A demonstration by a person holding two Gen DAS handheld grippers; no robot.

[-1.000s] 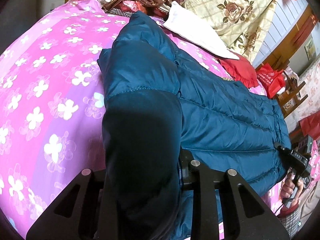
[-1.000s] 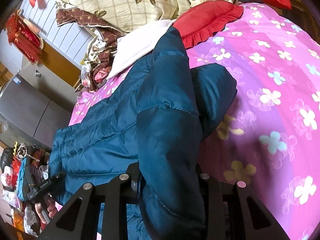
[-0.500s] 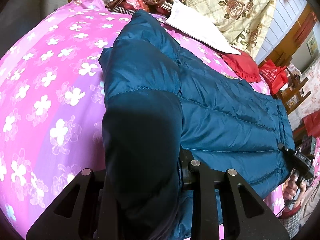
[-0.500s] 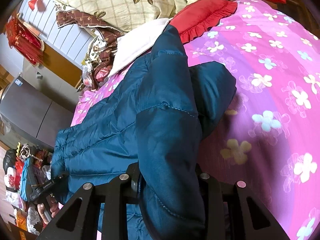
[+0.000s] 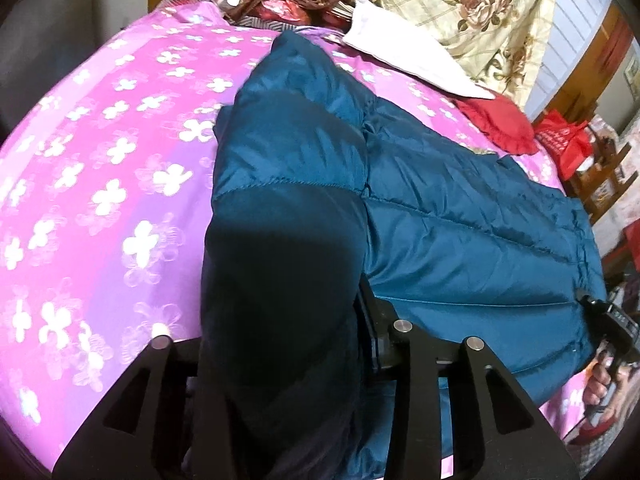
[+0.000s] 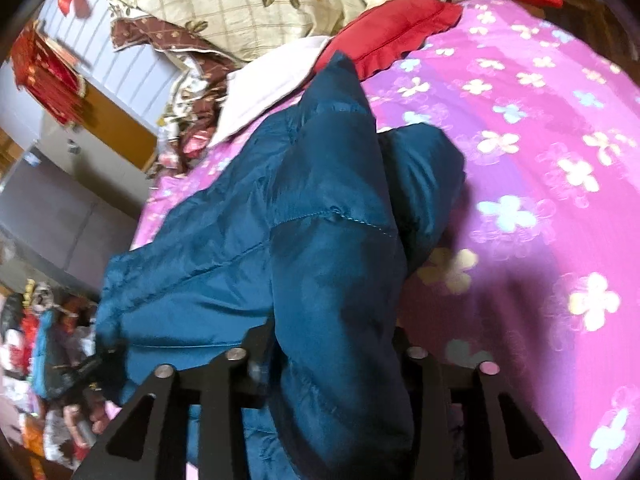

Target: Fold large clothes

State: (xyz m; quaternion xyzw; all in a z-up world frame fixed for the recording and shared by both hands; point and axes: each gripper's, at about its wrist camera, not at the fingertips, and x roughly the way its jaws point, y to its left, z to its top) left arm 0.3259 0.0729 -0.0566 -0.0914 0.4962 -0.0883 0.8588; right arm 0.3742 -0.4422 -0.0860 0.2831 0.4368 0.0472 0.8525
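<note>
A large teal quilted down jacket (image 5: 460, 216) lies spread on a pink flowered bed (image 5: 100, 184). My left gripper (image 5: 280, 360) is shut on one end of the jacket, which drapes over its jaws and hides the fingertips. My right gripper (image 6: 340, 368) is shut on the other end of the jacket (image 6: 248, 240) in the same way. The right gripper also shows at the far right of the left wrist view (image 5: 608, 324), and the left gripper at the lower left of the right wrist view (image 6: 84, 368).
A cream rose-print quilt (image 5: 492, 12), a white cloth (image 5: 404, 56) and a red frilled cushion (image 5: 500, 120) lie at the bed's far side. A red bag (image 5: 564, 140) and wooden furniture stand beyond the bed. Clutter (image 6: 36, 344) sits off the bed's edge.
Both grippers have moved with the jacket held; the views have shifted and blurred, and more of the pink bedspread shows around the jacket. The grips have not changed.
</note>
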